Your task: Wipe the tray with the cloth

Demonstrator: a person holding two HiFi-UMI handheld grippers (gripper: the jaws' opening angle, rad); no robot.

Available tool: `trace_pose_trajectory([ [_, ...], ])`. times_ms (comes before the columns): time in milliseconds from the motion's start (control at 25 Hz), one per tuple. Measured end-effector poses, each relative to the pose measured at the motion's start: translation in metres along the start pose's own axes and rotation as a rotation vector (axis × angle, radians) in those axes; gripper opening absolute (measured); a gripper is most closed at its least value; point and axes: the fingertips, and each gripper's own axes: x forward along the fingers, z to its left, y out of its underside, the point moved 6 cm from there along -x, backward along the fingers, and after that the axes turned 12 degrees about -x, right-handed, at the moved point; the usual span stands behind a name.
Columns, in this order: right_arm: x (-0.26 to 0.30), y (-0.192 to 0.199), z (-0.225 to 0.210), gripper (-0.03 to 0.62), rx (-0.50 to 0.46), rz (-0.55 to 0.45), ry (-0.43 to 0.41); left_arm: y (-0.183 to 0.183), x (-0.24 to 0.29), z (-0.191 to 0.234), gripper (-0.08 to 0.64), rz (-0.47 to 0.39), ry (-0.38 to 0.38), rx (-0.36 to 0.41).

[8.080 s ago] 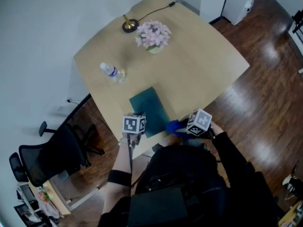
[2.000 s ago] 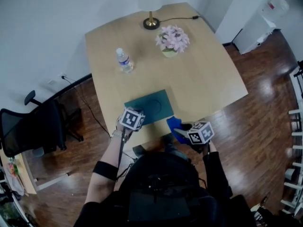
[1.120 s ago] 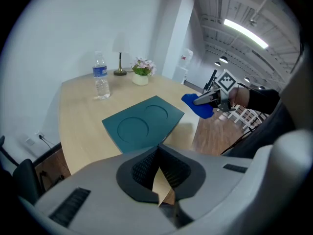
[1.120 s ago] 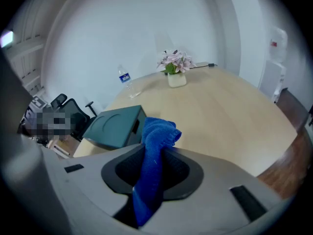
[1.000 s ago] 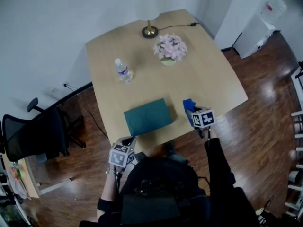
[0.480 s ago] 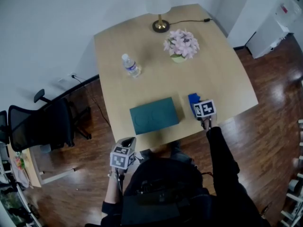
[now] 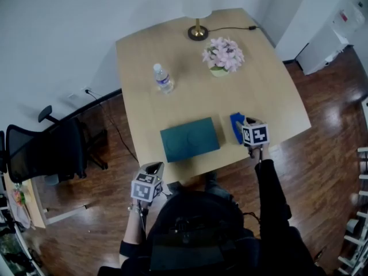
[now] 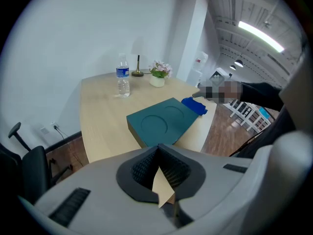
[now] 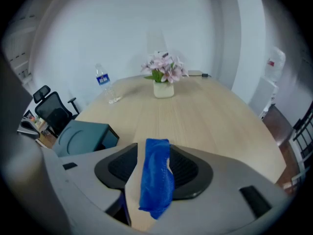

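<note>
- Now, reckon the step as letting the cloth (image 7: 235, 126) go on the table (image 7: 259, 79), just to the right of the tray (image 7: 190, 139) and apart from it.
- Right gripper (image 7: 242, 127): jaws spread wide, having just been opening, with the blue cloth standing loosely between the pads and no longer pinched.
- Left gripper (image 7: 154, 167): jaws closed together on nothing, hanging off the near table edge and well clear of the tray.
- Draw the right gripper straight back along its own line, so that neither pad drags the cloth with it.
- Keep the jaws wide until the fabric is fully clear; expect soft cloth to cling to the ribbed pads.
- Leave the cloth wholly on the wood, away from the near edge, so that it cannot slide to the floor.
- Should more wiping be wanted, close again on the upper fold and sweep over the tray top, working into its round hollows.
- Hold the left gripper ready to steady the tray by its near edge in that case; judge the tray light enough to slide.
- Counted: one dark green tray with two round hollows; one blue cloth; two grippers.
- Counted further off on the table: one water bottle (image 7: 164, 78), one pot of pink flowers (image 7: 223, 55), one lamp (image 7: 197, 17).
- Counted on the floor at the left: one black office chair (image 7: 43, 154) plainly seen.
</note>
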Motion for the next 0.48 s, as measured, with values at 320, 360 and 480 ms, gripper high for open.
trace_pose_trajectory([
  [320, -0.070, -0.031, 0.092, 0.212, -0.037, -0.177, -0.069, -0.016, -0.019, 0.018, 0.000, -0.079, 0.045, 0.026],
  [360, -0.072, -0.027, 0.106, 0.212, -0.031, -0.180, -0.087, -0.016, -0.020, 0.020, 0.000, -0.084, 0.048, 0.024],
  [480, -0.070, -0.005, 0.142, 0.201, -0.009, -0.151, -0.135, -0.010, -0.024, 0.025, 0.000, -0.083, 0.055, 0.019],
])
